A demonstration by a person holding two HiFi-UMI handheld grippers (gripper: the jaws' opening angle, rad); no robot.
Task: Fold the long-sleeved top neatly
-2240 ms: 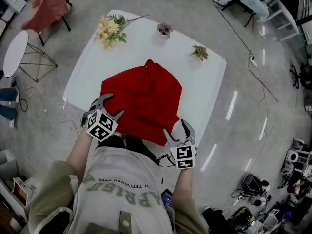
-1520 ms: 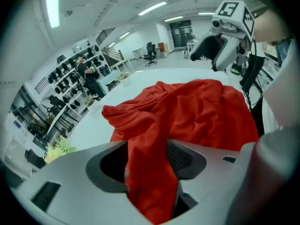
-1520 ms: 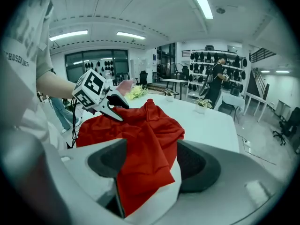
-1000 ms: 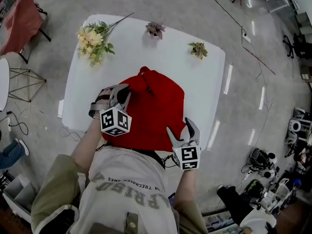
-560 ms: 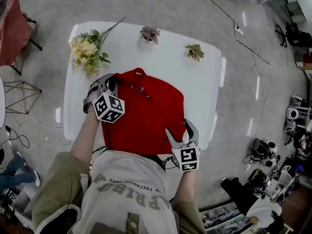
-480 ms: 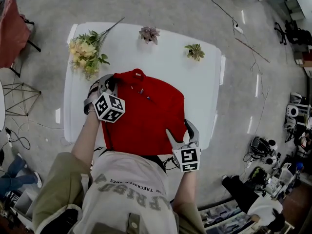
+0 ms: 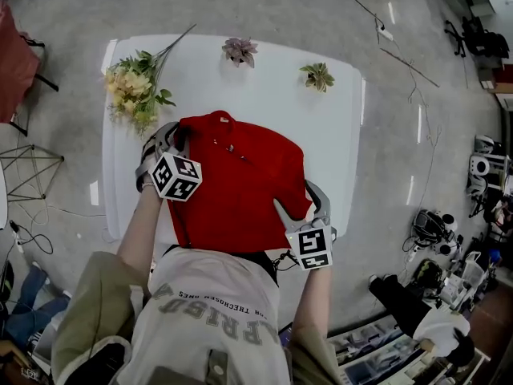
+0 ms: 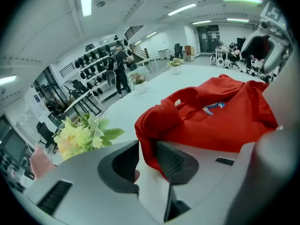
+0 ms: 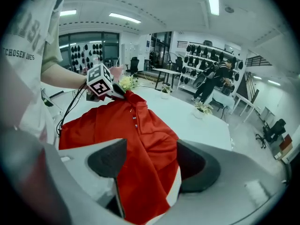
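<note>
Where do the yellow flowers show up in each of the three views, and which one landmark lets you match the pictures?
Head view: the yellow flowers lie at the table's upper left, left of the red top.
Left gripper view: lower left, close up, left of the red top.
Right gripper view: small, upper middle-left, just beyond the far end of the red top.
Shared landmark: the red top.

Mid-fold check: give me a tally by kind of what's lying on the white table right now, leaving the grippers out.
red top: 1
flower bouquet: 1
small potted plants: 2
Total: 4
</note>
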